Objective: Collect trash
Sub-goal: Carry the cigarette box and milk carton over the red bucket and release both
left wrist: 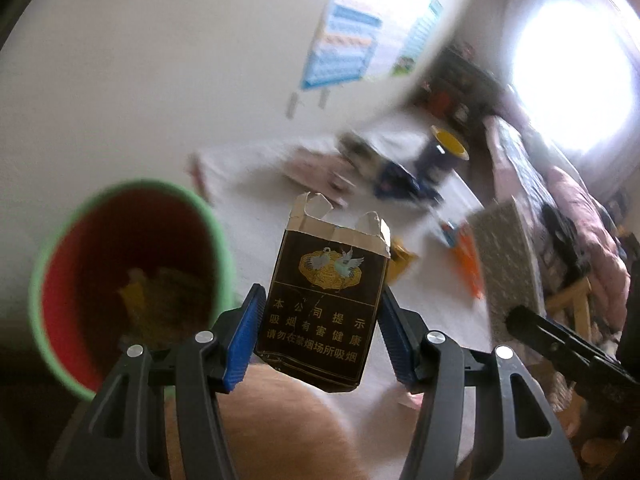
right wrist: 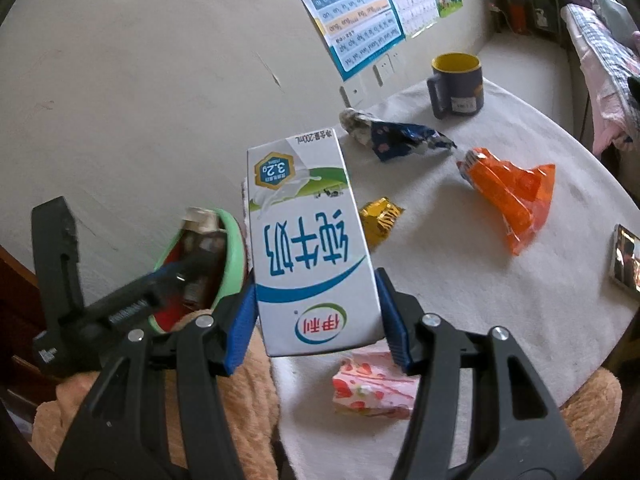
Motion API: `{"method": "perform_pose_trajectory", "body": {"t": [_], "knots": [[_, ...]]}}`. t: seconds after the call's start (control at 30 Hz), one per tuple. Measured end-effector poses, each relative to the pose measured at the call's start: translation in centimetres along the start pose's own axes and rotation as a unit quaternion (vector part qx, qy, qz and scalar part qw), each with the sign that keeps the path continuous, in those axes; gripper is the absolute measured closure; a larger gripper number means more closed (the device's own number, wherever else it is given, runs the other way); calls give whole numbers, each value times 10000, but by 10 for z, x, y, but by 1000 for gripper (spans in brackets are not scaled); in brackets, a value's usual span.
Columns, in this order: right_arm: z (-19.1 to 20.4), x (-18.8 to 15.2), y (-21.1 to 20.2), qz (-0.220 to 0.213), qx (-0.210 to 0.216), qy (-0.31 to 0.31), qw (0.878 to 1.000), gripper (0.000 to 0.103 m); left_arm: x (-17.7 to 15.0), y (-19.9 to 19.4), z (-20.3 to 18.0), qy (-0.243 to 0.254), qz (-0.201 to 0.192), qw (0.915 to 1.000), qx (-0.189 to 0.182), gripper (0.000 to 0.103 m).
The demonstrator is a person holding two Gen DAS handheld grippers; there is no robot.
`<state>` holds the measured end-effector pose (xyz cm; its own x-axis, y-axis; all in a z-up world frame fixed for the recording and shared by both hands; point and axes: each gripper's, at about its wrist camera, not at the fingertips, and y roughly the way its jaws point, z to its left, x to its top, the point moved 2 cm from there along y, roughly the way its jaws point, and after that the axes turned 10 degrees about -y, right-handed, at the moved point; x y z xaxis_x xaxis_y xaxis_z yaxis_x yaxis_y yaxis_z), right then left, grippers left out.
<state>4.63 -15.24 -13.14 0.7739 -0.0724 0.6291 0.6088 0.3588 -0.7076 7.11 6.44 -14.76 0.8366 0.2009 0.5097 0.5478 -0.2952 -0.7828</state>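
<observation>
My left gripper (left wrist: 322, 312) is shut on a torn dark brown cigarette pack (left wrist: 324, 300), held above the table to the right of a green-rimmed red bin (left wrist: 120, 276) with scraps inside. My right gripper (right wrist: 316, 312) is shut on a white and blue milk carton (right wrist: 308, 248), held upside down over the white table (right wrist: 480, 280). In the right wrist view the bin (right wrist: 230, 248) sits at the left, with the left gripper (right wrist: 132, 304) and its pack over it. On the table lie an orange wrapper (right wrist: 512, 196), a gold wrapper (right wrist: 380, 216), a blue crumpled wrapper (right wrist: 396, 136) and a pink strawberry packet (right wrist: 372, 384).
A dark blue mug (right wrist: 456, 84) with a yellow inside stands at the table's far side near the wall with posters (right wrist: 360, 12). A phone-like object (right wrist: 626, 260) lies at the right edge. A bed with pink bedding (left wrist: 560, 200) is beyond. A fuzzy tan sleeve (right wrist: 224, 400) shows below.
</observation>
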Motion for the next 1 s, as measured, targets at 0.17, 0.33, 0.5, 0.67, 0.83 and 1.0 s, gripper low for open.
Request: {"method": "perform_pose_trajectory", "body": {"t": [0.17,0.33,0.5,0.67,0.83,1.0], "knots": [[18,0,10,102,42,-183,9998,49,11,-23,37,-171,-336,9985,406,49],[33,-2,18,229,50,-332,9992,49,10,-33,66,-393,-414,9967,574,49],[42,-1,25,304,45,-396,9987,49,13,-35,85,-503,-476,9949,735,49],[49,3,34,383,163,-340,9986,49,14,-38,100,-625,-575,9928,851,49],[69,17,43,369,295,-486,9977,49,13,-37,114,-773,-564,9914,888,49],[91,26,57,438,523,-611,9958,49,13,-37,122,-838,-553,9906,925,49]]}}
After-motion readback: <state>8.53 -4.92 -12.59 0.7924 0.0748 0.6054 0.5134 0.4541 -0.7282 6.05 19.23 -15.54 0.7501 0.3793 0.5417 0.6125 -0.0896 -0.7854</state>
